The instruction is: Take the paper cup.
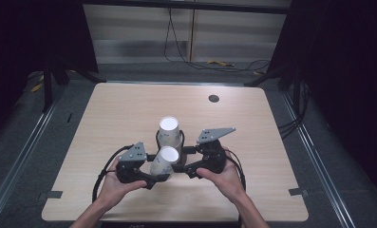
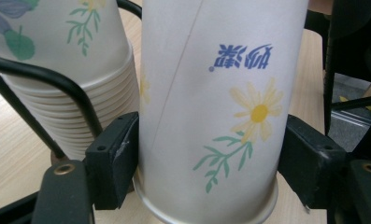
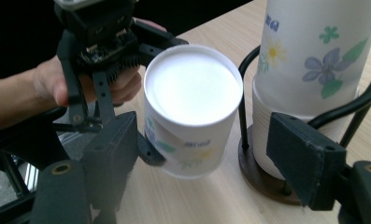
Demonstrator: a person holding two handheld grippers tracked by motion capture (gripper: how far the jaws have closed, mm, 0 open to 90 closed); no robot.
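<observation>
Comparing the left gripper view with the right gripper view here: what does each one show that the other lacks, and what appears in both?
Left gripper view: the blue inverted print and yellow daisy on the held paper cup, pads pressed against its sides.

Right gripper view: that cup's white closed base turned toward the camera, the left gripper, the person's hand, the holder's wooden base.

Both: the held cup, the stack of cups in its black wire holder, the wooden table.

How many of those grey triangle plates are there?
2. One grey plate sits on top of the left gripper, at the near left of the table. The other grey plate sits on top of the right gripper, just right of the cups.
</observation>
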